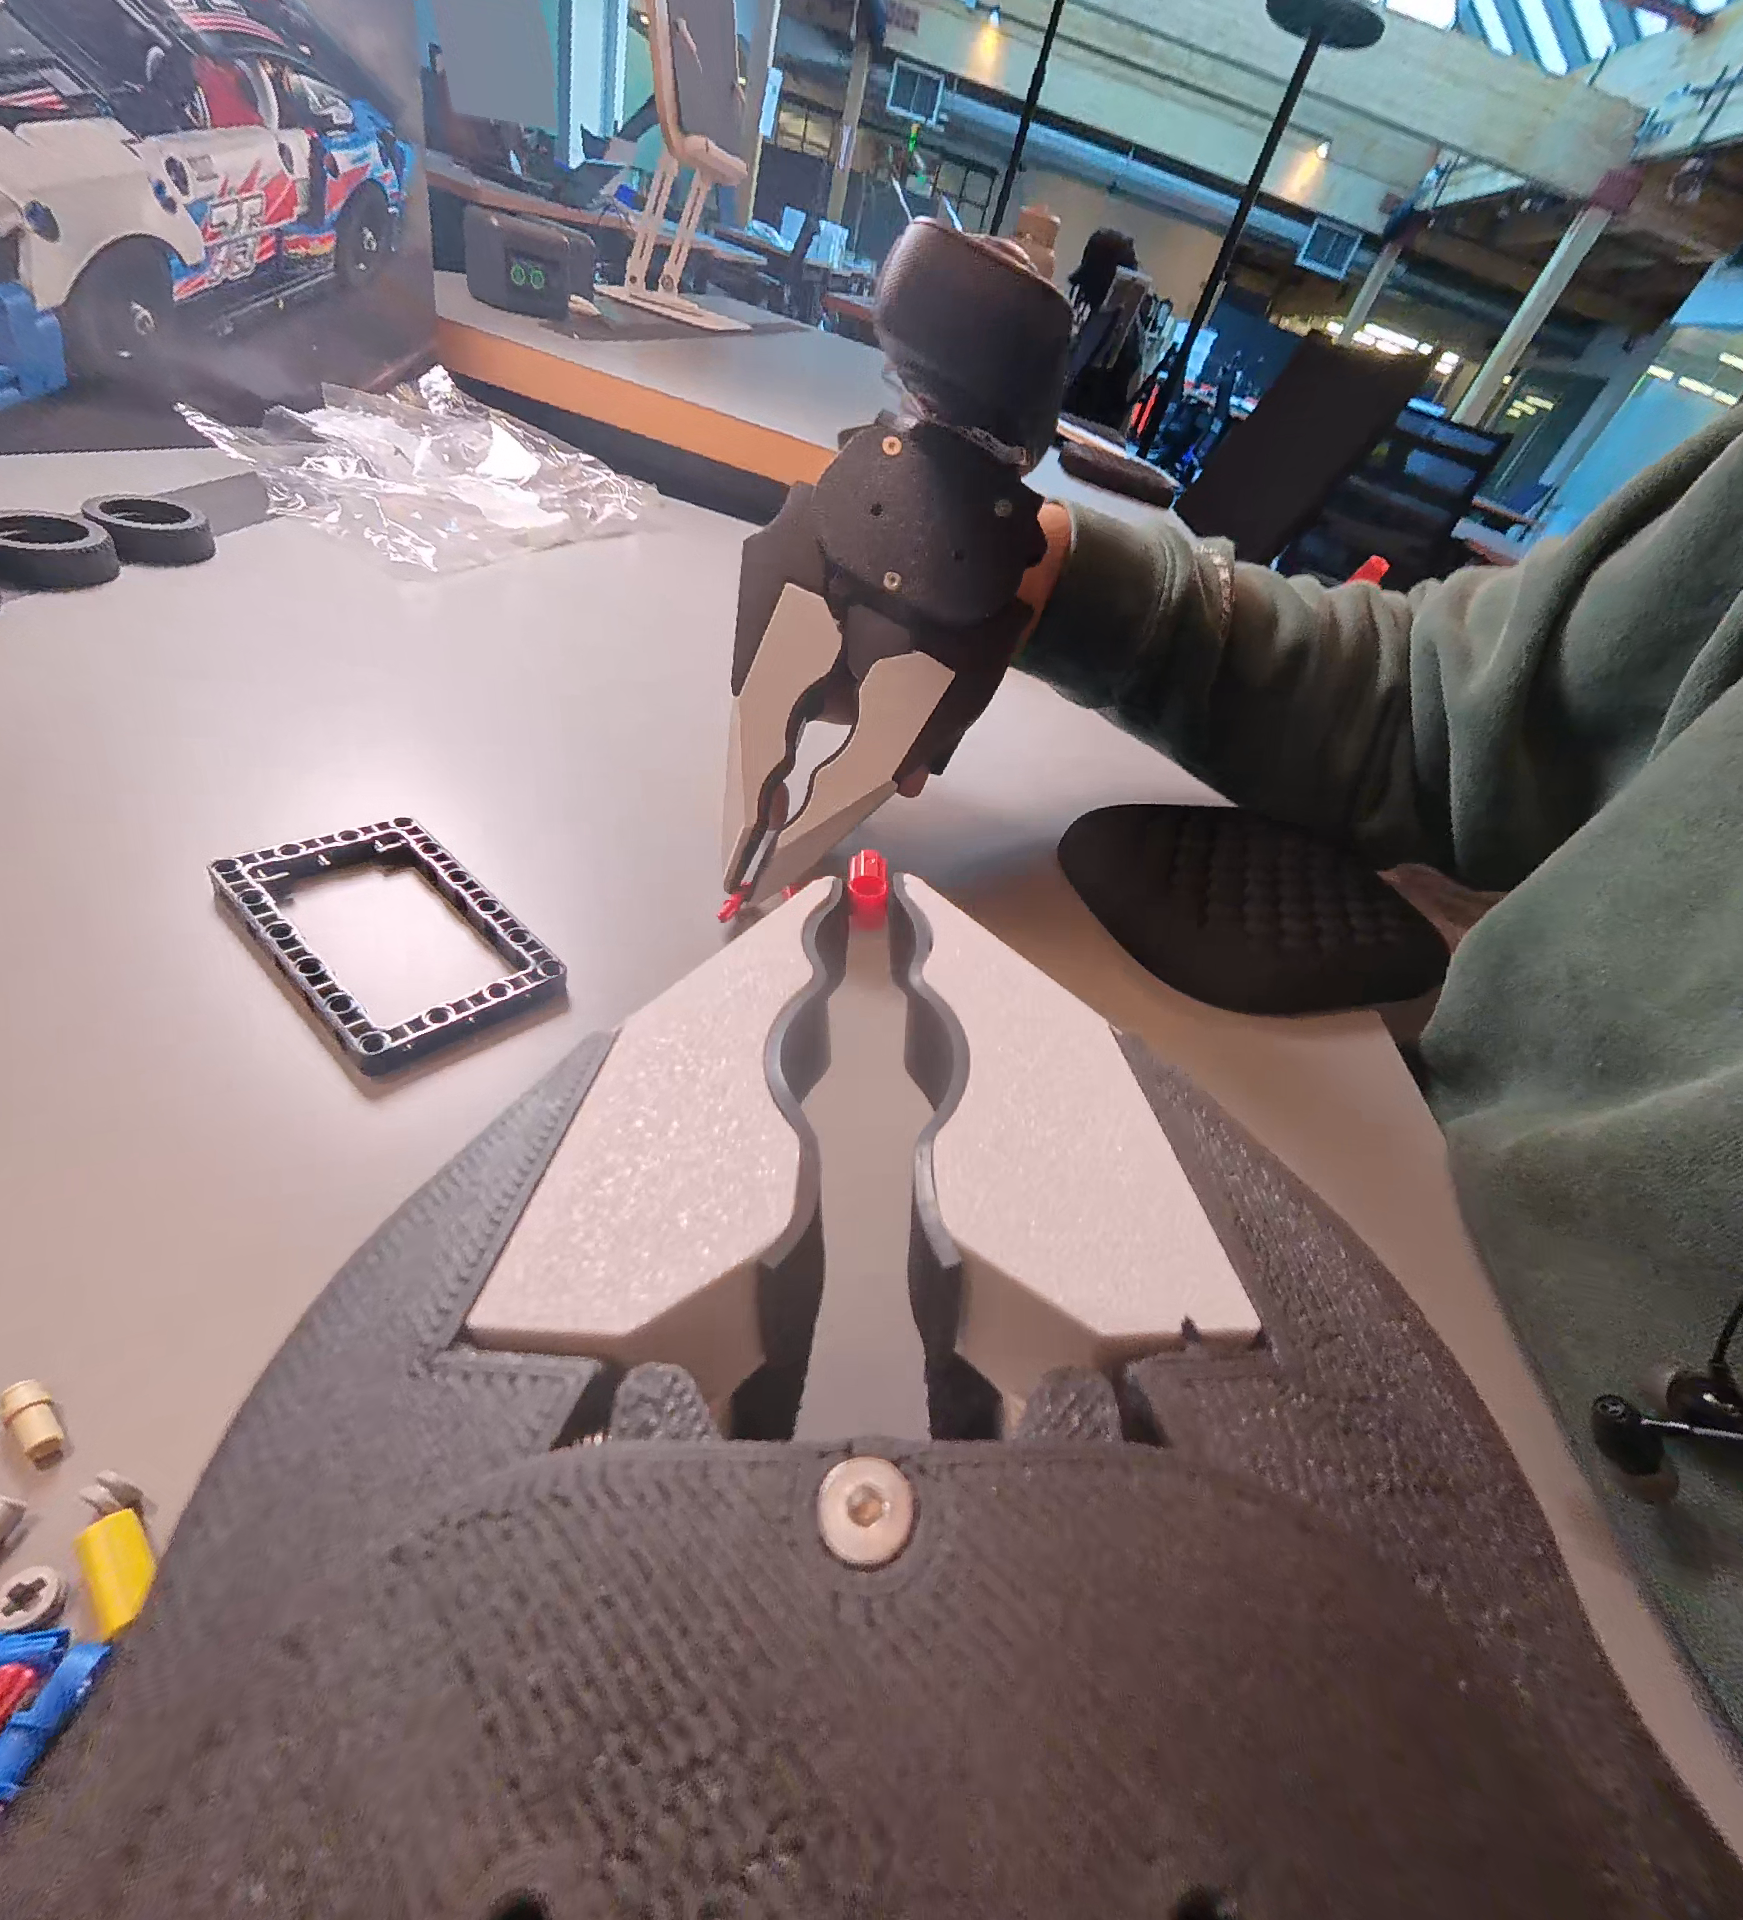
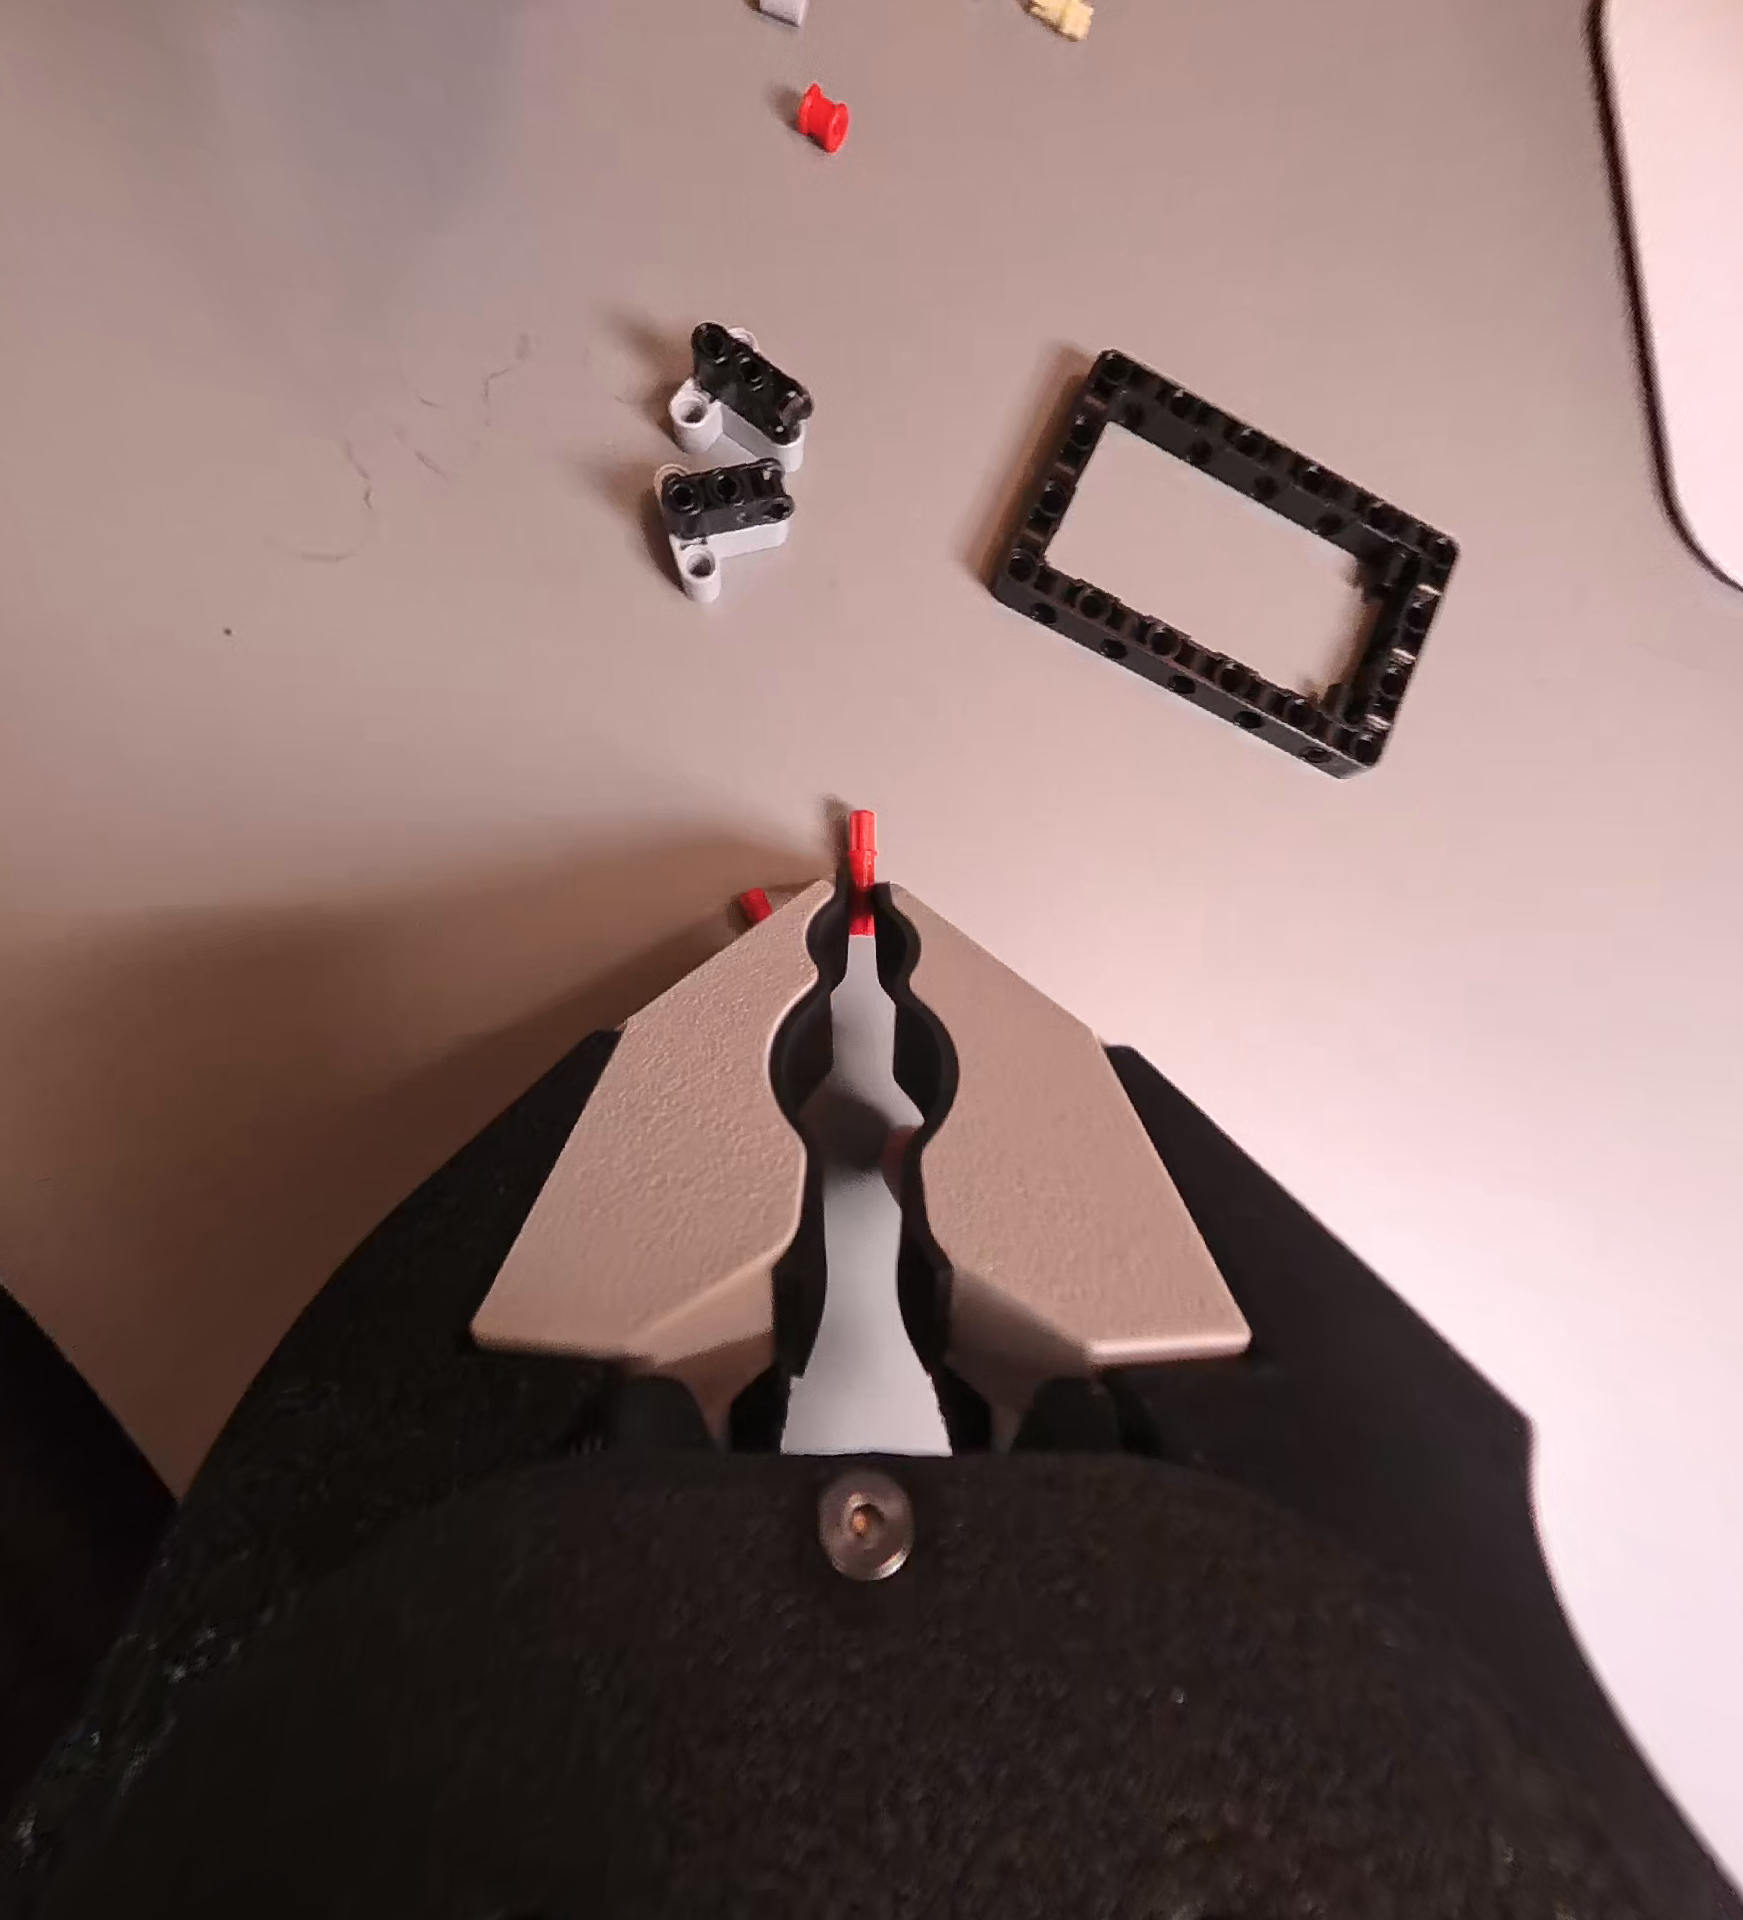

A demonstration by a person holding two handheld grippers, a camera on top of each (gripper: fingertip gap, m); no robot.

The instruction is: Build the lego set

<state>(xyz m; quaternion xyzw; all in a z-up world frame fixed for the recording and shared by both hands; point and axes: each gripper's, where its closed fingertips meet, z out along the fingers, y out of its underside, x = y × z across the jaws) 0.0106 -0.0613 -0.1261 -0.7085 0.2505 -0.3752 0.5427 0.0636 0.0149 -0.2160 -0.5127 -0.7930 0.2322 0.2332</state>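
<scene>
A: Closest in, what does each tool have?

B: The left gripper (image 1: 865, 902) pinches a small red bush (image 1: 865, 881) at its very tips. The right gripper (image 2: 854, 902) is clamped on a thin red pin (image 2: 860, 854), whose end pokes out past the tips, low over the grey table (image 2: 327, 727).

A: How would those parts handle?

B: Probably feather-light, hard and slick, so they could twist or pop out; a grip across the middle looks safest.

A: And farther out?

B: A black rectangular frame (image 2: 1222, 566) lies flat, apart from both tools. Beyond the pin sit two black-and-grey connector pieces (image 2: 737, 462), then another red bush (image 2: 823, 116).

A: Anything unclear?

B: How deep the pin sits between the pads is hidden. A second red bit (image 2: 755, 902) beside the right tool's tip is mostly covered. Loose pieces (image 1: 25, 1621) at the left view's corner are cut off.
</scene>
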